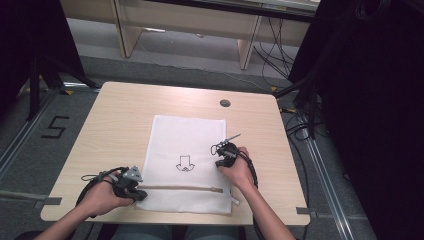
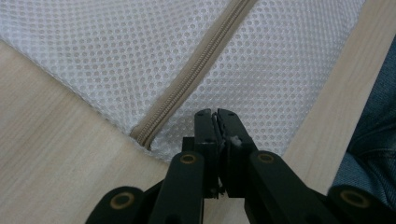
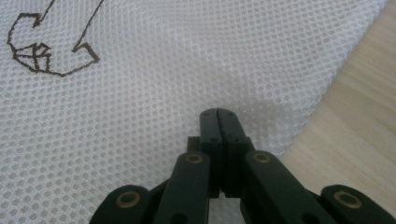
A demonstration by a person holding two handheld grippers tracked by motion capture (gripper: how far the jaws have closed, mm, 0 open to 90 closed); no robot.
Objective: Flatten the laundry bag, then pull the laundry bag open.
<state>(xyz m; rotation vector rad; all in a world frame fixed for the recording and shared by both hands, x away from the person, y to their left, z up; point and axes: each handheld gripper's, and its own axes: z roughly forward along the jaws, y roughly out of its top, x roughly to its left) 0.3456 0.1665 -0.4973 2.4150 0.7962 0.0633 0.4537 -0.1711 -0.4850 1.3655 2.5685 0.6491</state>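
One white mesh bag (image 1: pixel 187 162) lies mid-bench, long axis running twelve to six, zipper (image 1: pixel 180 188) crosswise, three to nine. Left gripper (image 2: pixel 215 114) and right gripper (image 3: pixel 218 113) rest on it, jaws together.

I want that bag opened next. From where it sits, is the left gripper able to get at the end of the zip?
Probably yes: the left gripper, jaws shut, rests on the mesh bag right beside the zip end, with nothing lying between them.
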